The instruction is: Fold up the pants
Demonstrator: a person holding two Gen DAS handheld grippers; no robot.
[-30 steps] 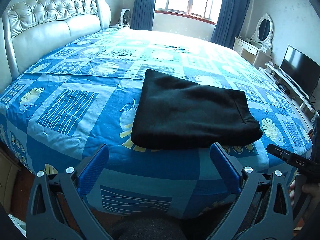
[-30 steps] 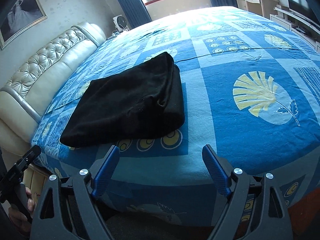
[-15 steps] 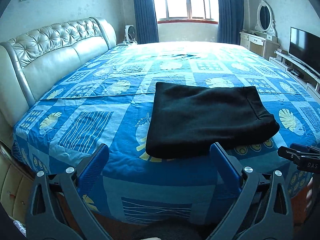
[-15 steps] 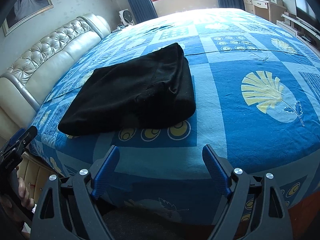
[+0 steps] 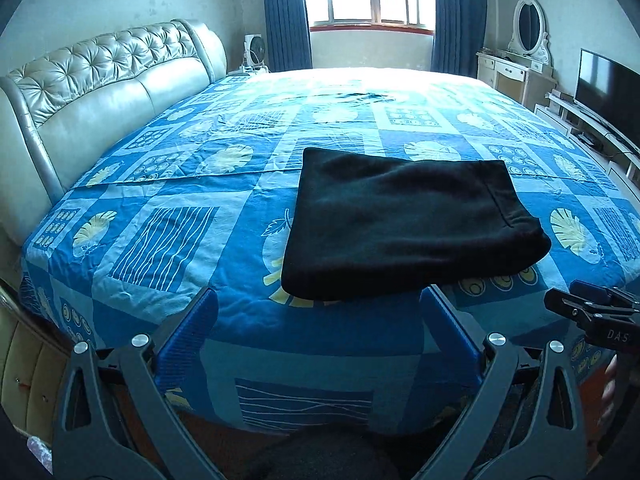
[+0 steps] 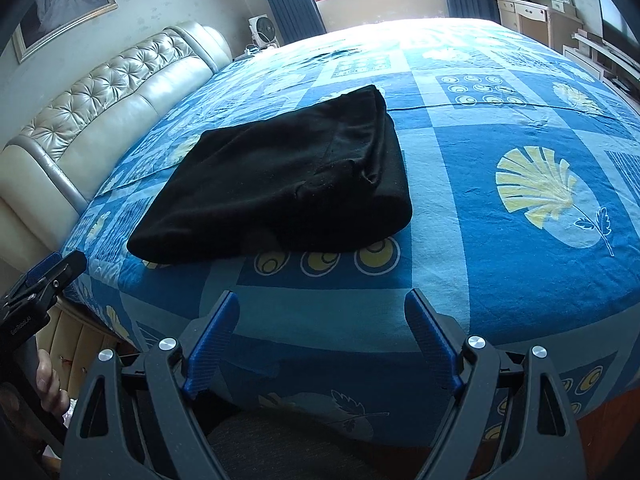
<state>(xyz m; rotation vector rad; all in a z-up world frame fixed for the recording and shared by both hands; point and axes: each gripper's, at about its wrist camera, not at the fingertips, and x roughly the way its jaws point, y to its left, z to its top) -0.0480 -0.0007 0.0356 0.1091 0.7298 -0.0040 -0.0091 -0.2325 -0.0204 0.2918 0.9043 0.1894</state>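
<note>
While both spread wide and empty, left gripper [image 5: 318, 320] and right gripper [image 6: 322, 320] just short of folded pants [image 5: 404, 224].

The folded pants [image 5: 404, 224] are black all over, with no pattern. The bedsheet [image 5: 172, 200] is blue, made of light blue and dark blue squares. Some squares have pale yellow leaves, one has a yellow shell shape [image 6: 540, 188], some have white wavy lines, and some have yellow circles with dark rings. The headboard [image 5: 100, 92] is shiny cream with a buttoned diamond pattern. The curtains [image 5: 286, 16] are dark blue. The left gripper [image 5: 318, 332] and right gripper [image 6: 322, 336] are dark grey with blue fingers [image 6: 212, 340] and silver screws.
</note>
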